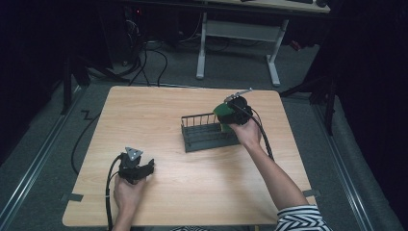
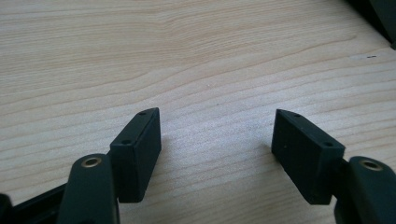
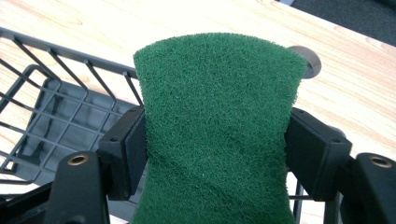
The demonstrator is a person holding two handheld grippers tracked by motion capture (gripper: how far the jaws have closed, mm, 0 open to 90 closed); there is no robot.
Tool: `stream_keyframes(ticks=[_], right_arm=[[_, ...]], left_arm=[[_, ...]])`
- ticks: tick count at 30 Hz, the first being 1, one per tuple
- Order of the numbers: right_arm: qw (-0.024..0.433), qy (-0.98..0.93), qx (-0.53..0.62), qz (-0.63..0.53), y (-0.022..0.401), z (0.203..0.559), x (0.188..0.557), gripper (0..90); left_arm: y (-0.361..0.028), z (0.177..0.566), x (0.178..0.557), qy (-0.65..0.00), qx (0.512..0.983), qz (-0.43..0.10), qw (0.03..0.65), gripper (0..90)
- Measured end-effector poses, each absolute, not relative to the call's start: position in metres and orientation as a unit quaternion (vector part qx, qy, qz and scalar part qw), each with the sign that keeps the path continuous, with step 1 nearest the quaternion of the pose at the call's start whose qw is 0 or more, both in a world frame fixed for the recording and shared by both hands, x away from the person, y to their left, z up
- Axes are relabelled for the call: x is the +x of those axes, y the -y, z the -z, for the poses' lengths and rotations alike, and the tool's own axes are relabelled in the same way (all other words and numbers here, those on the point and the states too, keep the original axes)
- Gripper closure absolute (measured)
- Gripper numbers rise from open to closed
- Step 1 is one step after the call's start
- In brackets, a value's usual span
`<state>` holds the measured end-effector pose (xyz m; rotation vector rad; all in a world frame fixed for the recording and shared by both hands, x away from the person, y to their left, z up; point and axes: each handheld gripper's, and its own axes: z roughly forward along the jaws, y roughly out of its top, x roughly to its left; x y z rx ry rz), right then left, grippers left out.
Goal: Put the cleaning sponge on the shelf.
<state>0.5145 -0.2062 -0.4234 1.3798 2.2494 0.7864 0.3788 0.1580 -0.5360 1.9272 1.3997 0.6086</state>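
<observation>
The right gripper [image 3: 215, 154] pinches a green scouring pad [image 3: 217, 126] over the wire rack's [image 1: 208, 131] three o'clock end. The left gripper [image 2: 217, 156] rests wide and empty at seven o'clock, with bare counter [image 1: 192, 183] between it and the rack.

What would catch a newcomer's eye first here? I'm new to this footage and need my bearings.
The green scouring pad, pinched at its sides by the right gripper, held over the right end of the black wire rack mid-table. Next, the left gripper with fingers apart and nothing between them, low over the wooden table near the front-left.
</observation>
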Motion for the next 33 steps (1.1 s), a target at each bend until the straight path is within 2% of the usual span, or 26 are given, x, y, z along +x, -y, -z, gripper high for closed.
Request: stream_keyframes(ticks=[33], right_arm=[[0.169, -0.807, 0.492, -0.278, 0.215, 0.432, 0.503, 28.3]], left_arm=[[-0.158, 0.536, 0.379, -0.537, 0.739, -0.234, 0.335, 33.4]])
